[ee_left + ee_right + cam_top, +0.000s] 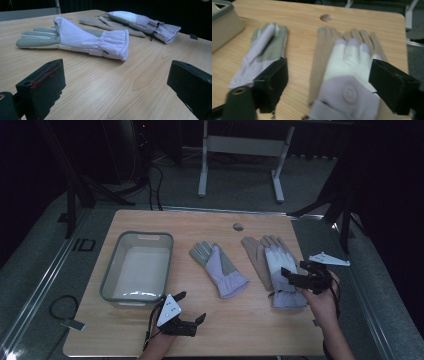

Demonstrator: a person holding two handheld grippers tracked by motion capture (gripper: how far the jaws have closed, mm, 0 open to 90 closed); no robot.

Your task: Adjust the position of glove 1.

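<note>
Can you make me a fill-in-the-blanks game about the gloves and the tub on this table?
1. The grey tub stands at the ______ side of the table in the high view.
2. The white and lilac glove lies on top of a ______ glove.
3. The lone glove lies between the tub and the ______ of gloves.
4. The jaws of the right gripper stand ______ above the stacked gloves.

Missing words: left; tan; stack; open
</note>
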